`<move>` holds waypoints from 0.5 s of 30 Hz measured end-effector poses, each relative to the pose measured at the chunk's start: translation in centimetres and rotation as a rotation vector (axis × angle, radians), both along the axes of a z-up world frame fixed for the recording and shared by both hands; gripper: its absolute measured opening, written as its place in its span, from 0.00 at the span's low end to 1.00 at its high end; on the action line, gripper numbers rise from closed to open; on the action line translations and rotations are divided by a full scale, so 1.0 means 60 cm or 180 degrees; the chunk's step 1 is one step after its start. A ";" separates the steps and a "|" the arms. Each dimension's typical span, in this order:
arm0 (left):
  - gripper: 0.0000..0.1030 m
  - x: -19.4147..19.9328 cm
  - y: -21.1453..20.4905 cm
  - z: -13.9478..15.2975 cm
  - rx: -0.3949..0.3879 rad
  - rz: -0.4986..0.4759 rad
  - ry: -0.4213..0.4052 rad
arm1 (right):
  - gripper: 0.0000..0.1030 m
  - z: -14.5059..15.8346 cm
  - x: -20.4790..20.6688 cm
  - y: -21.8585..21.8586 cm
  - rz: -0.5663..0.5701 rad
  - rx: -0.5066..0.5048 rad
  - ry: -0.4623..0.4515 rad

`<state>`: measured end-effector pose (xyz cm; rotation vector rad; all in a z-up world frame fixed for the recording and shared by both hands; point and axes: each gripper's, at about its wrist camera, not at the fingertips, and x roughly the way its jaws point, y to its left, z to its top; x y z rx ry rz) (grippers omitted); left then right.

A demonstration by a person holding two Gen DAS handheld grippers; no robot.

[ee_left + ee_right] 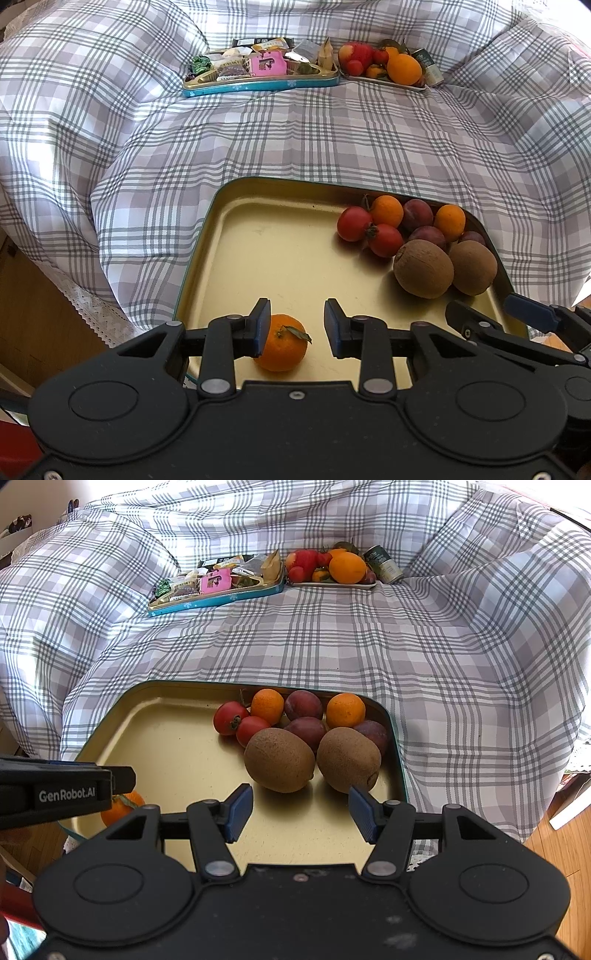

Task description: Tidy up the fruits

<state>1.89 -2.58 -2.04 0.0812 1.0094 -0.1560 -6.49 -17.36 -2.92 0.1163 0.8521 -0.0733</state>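
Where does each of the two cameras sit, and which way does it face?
Left wrist: on the left gripper, angled down at the gold tray; its open fingers straddle a leafy mandarin; the right gripper shows at right.
Right wrist: on the right gripper, angled down at two kiwis; fingers open, nothing between; the left gripper shows at left.
Shared: tray, fruit cluster, checked cloth, snack tin.

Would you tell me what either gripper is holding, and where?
Nothing: the left gripper stands open around the mandarin; the right gripper is open and empty.
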 end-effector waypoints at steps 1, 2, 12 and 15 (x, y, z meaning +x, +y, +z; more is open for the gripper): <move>0.41 0.000 0.000 0.000 -0.0001 0.0005 0.0006 | 0.59 0.000 0.000 0.000 0.0001 -0.0001 0.0001; 0.41 0.000 0.000 0.000 -0.0001 0.0008 0.0009 | 0.59 0.000 0.000 0.000 0.0001 -0.0001 0.0002; 0.41 -0.003 -0.002 0.000 0.0013 -0.0028 -0.0002 | 0.59 -0.001 -0.001 0.001 0.0001 -0.0003 0.0007; 0.41 -0.003 -0.004 -0.001 0.0020 -0.0061 0.0008 | 0.59 -0.002 -0.001 0.001 0.0002 -0.0003 0.0010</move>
